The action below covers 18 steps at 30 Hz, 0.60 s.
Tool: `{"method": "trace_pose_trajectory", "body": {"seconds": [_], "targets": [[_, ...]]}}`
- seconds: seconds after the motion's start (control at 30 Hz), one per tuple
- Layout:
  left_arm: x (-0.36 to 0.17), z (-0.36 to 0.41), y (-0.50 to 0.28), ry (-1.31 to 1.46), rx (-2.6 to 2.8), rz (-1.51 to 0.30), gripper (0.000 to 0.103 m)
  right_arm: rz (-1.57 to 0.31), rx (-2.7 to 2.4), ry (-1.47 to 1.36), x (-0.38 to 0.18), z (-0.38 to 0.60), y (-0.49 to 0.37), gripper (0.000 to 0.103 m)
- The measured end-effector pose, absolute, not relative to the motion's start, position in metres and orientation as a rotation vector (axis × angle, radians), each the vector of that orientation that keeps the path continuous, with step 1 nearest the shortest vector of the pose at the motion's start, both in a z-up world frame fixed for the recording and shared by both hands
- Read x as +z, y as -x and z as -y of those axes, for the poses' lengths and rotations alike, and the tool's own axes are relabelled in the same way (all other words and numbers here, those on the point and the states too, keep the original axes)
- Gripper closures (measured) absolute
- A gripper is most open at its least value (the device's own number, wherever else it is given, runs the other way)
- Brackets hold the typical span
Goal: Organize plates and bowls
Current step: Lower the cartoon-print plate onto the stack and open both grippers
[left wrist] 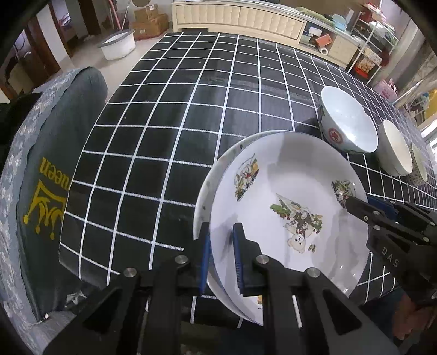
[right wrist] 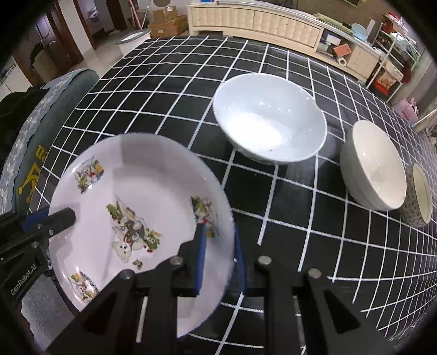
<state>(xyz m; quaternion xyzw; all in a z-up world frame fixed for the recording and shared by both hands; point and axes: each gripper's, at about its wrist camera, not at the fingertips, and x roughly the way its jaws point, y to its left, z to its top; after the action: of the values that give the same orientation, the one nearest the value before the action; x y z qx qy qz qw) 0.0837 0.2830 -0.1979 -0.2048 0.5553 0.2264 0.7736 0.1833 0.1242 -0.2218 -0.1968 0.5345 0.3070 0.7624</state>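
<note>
A white plate with cartoon prints (left wrist: pixel 286 185) (right wrist: pixel 142 191) is held between both grippers above the table's near edge. My left gripper (left wrist: pixel 221 230) is shut on its left rim, one blue pad inside the plate and one outside. A second plate's speckled rim (left wrist: pixel 203 196) shows just under it on that side. My right gripper (right wrist: pixel 218 232) is shut on the right rim. Each gripper also shows in the other view: right gripper (left wrist: pixel 355 203), left gripper (right wrist: pixel 64 217). Beyond stand a large white bowl (left wrist: pixel 347 120) (right wrist: pixel 269 117), a cream bowl (left wrist: pixel 394 148) (right wrist: pixel 374 163) and a small patterned bowl (left wrist: pixel 419 166) (right wrist: pixel 418 195).
The table wears a black cloth with a white grid (left wrist: pixel 191 109) (right wrist: pixel 300 218). A chair with a grey cover and gold crown print (left wrist: pixel 54 191) (right wrist: pixel 32 153) stands at its left edge. A white basin (left wrist: pixel 117 45) sits on the floor, and a long cream cabinet (left wrist: pixel 240 17) lines the back.
</note>
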Motion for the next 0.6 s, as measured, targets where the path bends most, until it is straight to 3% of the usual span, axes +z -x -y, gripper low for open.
{"method": "trace_pose_trajectory", "body": {"seconds": [0.53,0.6], "targets": [[-0.157,-0.261,-0.065,0.428,0.485,-1.138,0.086,-1.173,0.711,0.344,-0.200,-0.101,-0.171,0.078],[-0.148,-0.250,-0.070,0.416,0.454,-1.117,0.078,-1.166,0.724,0.333,-0.191,-0.097,-0.169,0.078]]}}
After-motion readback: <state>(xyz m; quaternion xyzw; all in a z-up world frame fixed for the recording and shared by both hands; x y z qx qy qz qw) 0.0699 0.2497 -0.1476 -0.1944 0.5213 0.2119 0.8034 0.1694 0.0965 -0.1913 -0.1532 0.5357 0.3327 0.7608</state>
